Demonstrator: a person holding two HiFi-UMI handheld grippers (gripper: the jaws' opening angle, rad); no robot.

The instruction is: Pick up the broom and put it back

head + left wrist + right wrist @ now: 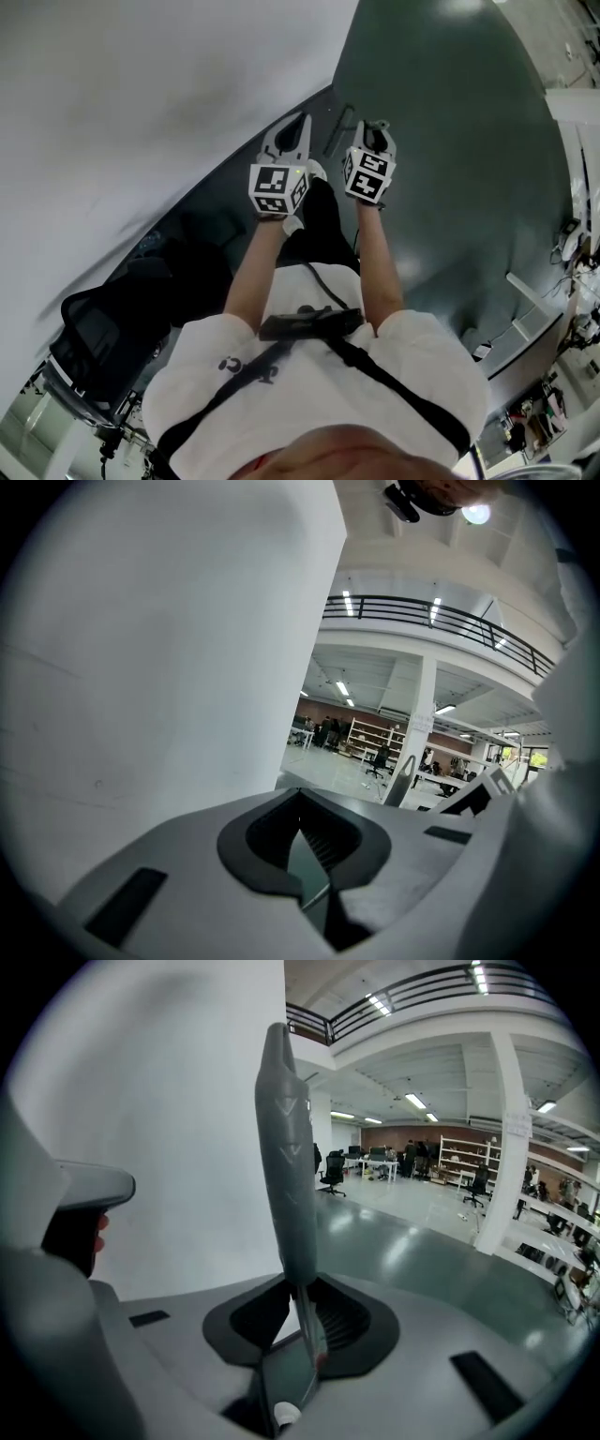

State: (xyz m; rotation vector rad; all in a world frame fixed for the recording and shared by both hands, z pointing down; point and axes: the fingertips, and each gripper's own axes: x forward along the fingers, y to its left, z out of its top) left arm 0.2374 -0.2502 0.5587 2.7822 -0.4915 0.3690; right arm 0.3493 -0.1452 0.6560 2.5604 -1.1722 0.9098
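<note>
Over the floor by the white wall (141,103): the person holds both grippers out ahead, side by side, above bare grey-green floor (450,206).
Right gripper (302,1283): fingers closed part-way and clamped on a grey tapered grip with chevron marks. I take it for the top of the broom handle (286,1147).
Left gripper (300,794): fingers together at the tips. The hollow behind them is empty, with only floor showing through.
Broom vs fingers: the grip end stands up past the right fingertips, leaning slightly. A thin shaft runs down through the hollow behind those tips toward a pale end below. No view shows the brush head. The handle is apart from the left fingers, off to their right.
Step in hand (judgement): carrying the broom to its resting place, probably against the wall.
How to do it well: set the lower end on the floor first, close to the wall's foot. Hold the handle near upright so that it leans toward the wall, not away. Let the grip end touch the wall before easing the right fingers apart.
Left's use: free to steady the shaft lower down if it swings.
Risk: a single grip near the top leaves the long lower part free to swing. The smooth floor may let the foot slide out once released.
</note>
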